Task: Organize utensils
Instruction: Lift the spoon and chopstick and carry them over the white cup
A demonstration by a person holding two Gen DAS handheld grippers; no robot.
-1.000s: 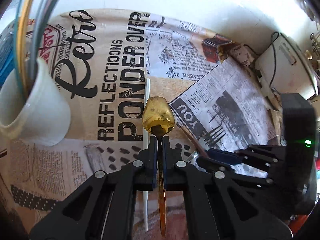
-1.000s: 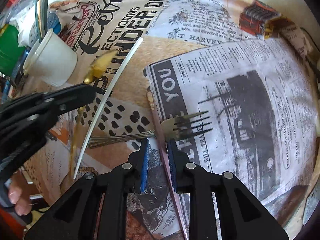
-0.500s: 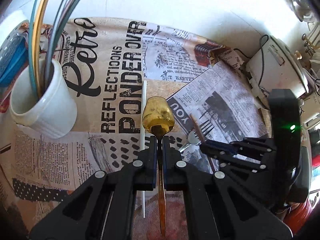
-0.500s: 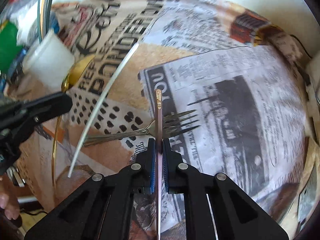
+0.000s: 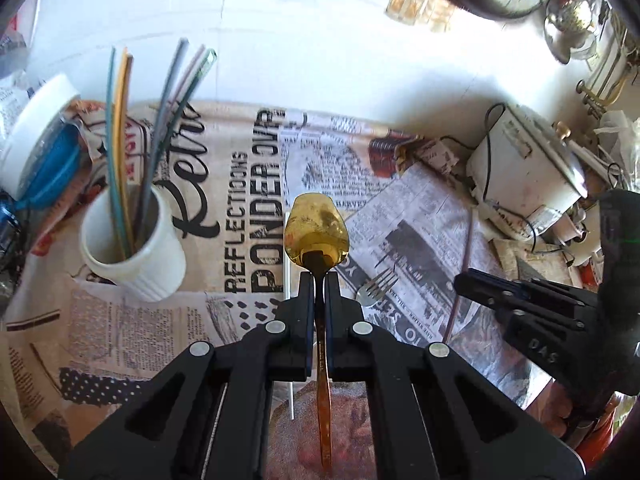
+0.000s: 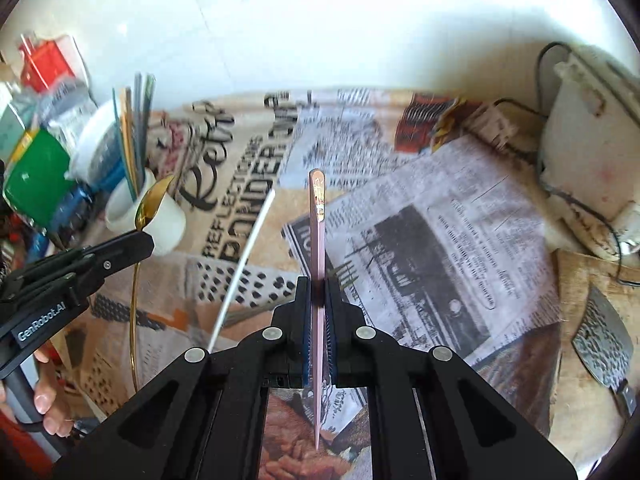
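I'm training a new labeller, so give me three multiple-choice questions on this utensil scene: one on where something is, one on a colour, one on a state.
1. Where does the fork lie?
A. On the newspaper, between the two grippers
B. Inside the white cup
C. In the left gripper

2. What colour is the spoon in the left gripper?
A. Silver
B. Gold
C. Blue

3. What state is the right gripper in?
A. Wide open and empty
B. Shut on the fork
C. Shut on the pink chopstick

Answers: 1 A, its tines show on the printed paper, away from the white cup. 2 B, the bowl shines golden. 3 C, the fingers clamp the thin pink stick.
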